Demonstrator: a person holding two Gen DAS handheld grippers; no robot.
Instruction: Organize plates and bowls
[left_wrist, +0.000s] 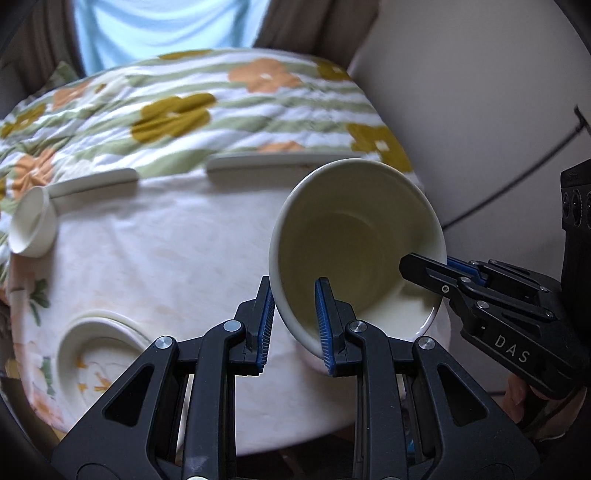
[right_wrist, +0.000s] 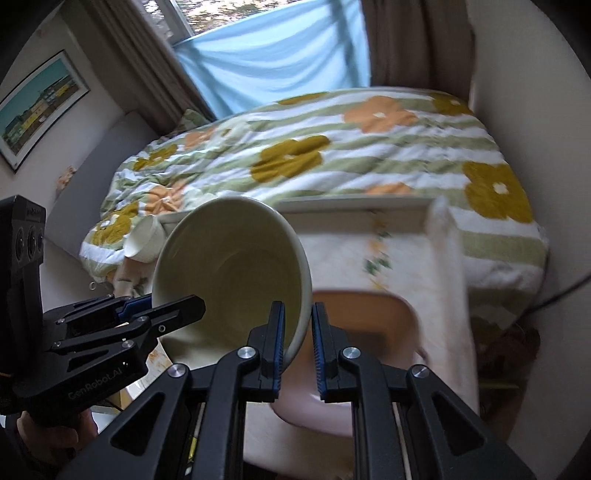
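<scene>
A large cream bowl (left_wrist: 354, 236) (right_wrist: 236, 273) hangs tilted above the cloth-covered table (left_wrist: 177, 258), its opening turned toward the cameras. My left gripper (left_wrist: 295, 284) (right_wrist: 173, 300) is shut on the bowl's rim, one finger inside and one outside. On the opposite rim my right gripper (right_wrist: 297, 306) (left_wrist: 428, 263) is shut in the same way. A small white cup (left_wrist: 33, 229) (right_wrist: 144, 240) lies on its side at the table's far left. A flower-patterned dish (left_wrist: 96, 350) rests on the table at the near left.
White tray edges (left_wrist: 280, 162) (right_wrist: 354, 206) run along the table's far side. Behind is a bed with a flowered quilt (left_wrist: 192, 110) (right_wrist: 332, 155). A peach-coloured tub (right_wrist: 369, 321) sits below the bowl. A pale wall (left_wrist: 480, 92) closes the right side.
</scene>
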